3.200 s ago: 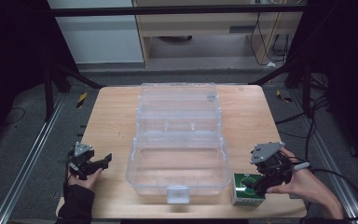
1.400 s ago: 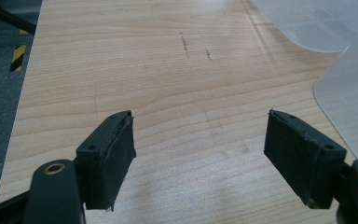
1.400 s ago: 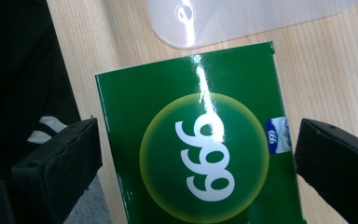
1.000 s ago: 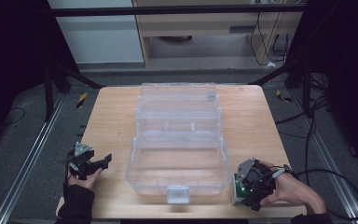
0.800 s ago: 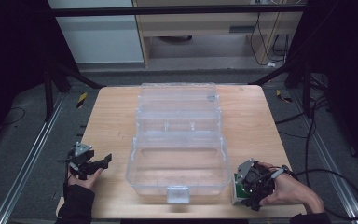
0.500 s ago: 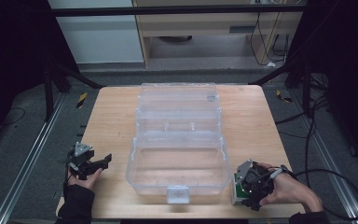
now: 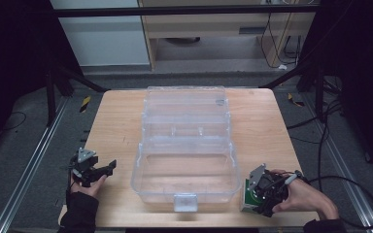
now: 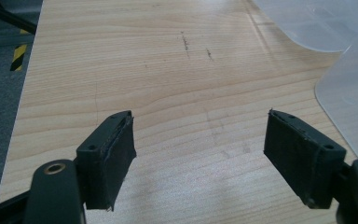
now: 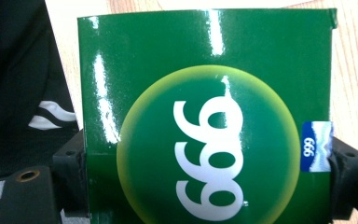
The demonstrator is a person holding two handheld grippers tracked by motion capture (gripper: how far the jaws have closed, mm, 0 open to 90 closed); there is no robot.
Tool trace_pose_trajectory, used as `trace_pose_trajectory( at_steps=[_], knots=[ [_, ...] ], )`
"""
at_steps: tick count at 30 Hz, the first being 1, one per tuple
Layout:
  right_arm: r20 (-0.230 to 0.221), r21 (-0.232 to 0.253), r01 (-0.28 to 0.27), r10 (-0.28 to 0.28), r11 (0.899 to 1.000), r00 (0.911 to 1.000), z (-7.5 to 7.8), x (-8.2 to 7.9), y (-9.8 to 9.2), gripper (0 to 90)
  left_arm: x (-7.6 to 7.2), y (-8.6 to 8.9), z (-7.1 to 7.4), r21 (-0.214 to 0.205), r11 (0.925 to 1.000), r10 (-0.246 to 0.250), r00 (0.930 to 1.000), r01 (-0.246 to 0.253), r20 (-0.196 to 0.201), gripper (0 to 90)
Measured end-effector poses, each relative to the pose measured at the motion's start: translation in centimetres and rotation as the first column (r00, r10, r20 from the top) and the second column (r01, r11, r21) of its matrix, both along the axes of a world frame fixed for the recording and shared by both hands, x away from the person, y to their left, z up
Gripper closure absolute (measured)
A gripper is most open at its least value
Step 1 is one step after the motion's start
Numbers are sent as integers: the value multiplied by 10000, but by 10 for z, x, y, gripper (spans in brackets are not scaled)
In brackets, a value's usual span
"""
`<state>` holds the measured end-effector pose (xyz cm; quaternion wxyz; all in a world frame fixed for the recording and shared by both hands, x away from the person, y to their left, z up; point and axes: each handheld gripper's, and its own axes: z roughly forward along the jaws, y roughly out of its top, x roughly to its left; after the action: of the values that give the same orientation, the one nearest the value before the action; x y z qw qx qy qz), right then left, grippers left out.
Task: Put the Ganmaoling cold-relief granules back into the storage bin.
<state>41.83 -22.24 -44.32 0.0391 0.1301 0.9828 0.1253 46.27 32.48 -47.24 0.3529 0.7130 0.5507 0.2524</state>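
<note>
Right tool (image 7: pixel 258 194) jaws just closed, pinching green box (image 9: pixel 205 116); left tool (image 7: pixel 108 167) spread over table (image 8: pixel 168 70).

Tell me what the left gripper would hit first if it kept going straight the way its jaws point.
Probably the clear plastic box: the left gripper points across bare table toward its side, though depth is hard to judge.

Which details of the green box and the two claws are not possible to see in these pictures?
- Green box: in the right gripper view its lower part is cut off by the bottom edge; in the high view the right claw covers most of it.
- Right claw pads: in the right gripper view the box hides their inner faces.
- Left claw: in the high view too small to judge its gap.
- Clear plastic case: small contents cannot be made out through the glare.
</note>
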Motion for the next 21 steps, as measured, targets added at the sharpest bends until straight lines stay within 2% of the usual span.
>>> trace_pose_trajectory(
  at_steps=[5, 10, 14, 18, 21],
  knots=[
    [-122, 58, 156, -155, 9999, 9998, 3, -1, -3, 159, 0, 0, 0, -4, 10000, 0, 10000, 0, 5, 238],
    [-3, 306, 403, -404, 9987, 9992, 11, -4, -7, 159, 0, 0, 0, -4, 10000, -2, 10000, 2, -6, 238],
    [-34, 323, 527, -526, 9981, 9986, 21, -8, -9, 159, 0, 0, 0, 17, 10000, -19, 10000, 19, -21, 238],
    [211, 547, 543, -555, 9970, 9982, 34, -10, -12, 159, 0, -1, 0, 26, 10000, -32, 10000, 32, -36, 237],
    [232, 649, 592, -608, 9961, 9979, 45, -11, -13, 159, 0, -1, 0, 27, 10000, -31, 10000, 32, -55, 238]
  ],
)
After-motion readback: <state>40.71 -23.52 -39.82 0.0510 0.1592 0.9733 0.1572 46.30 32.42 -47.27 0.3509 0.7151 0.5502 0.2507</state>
